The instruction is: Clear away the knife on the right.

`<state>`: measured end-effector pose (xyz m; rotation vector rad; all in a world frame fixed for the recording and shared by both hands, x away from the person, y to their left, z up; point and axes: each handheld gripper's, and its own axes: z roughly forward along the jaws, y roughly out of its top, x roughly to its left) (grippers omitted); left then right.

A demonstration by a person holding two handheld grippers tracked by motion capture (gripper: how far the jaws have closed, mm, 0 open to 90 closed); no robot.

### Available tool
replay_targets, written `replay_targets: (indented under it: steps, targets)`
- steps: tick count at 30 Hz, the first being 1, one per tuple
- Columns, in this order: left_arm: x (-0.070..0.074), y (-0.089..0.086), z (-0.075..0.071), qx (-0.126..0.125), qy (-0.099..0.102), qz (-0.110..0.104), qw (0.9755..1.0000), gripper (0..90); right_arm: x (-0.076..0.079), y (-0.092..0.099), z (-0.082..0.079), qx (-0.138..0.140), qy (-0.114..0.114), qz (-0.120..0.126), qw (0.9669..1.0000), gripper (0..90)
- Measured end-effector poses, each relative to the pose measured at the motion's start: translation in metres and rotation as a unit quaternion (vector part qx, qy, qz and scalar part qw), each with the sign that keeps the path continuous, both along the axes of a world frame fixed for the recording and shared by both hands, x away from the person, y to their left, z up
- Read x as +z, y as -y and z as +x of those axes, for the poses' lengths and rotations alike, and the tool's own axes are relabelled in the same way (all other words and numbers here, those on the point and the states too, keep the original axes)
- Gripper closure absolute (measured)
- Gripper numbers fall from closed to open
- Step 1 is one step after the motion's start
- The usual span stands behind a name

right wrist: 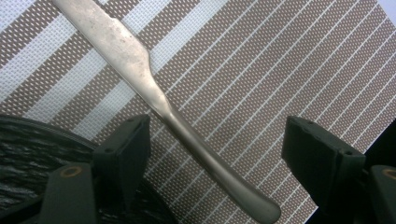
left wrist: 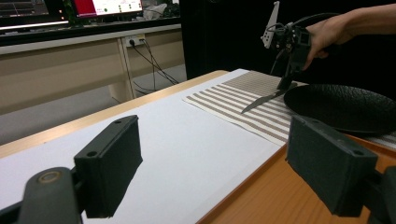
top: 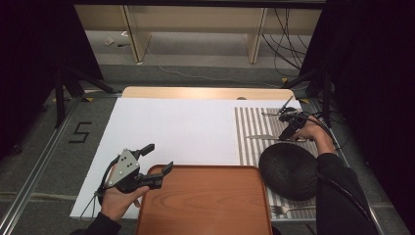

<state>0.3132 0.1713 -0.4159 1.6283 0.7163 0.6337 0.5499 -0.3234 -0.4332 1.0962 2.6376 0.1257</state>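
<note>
The right gripper [top: 288,133] hangs over the butter knife [right wrist: 154,98], jaws spread to either side of the handle with neither pad touching, so the pick-up is not yet made. The knife lies flat on the striped placemat [top: 254,132], just beyond the black plate [top: 288,171]. The left gripper [top: 159,157] waits spread and empty at the plate's left, over the wooden tray [top: 205,205], which holds nothing so far.
</note>
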Motion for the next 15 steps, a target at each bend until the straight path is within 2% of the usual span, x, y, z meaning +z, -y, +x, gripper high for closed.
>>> replay_targets:
  steps: [15]
  targets:
    - [0.0015, -0.0008, -0.001, 0.0, 0.005, -0.001, 1.0, 17.8, -0.0072, -0.0031, 0.0034, 0.006, -0.013, -0.022, 0.9997, 27.0]
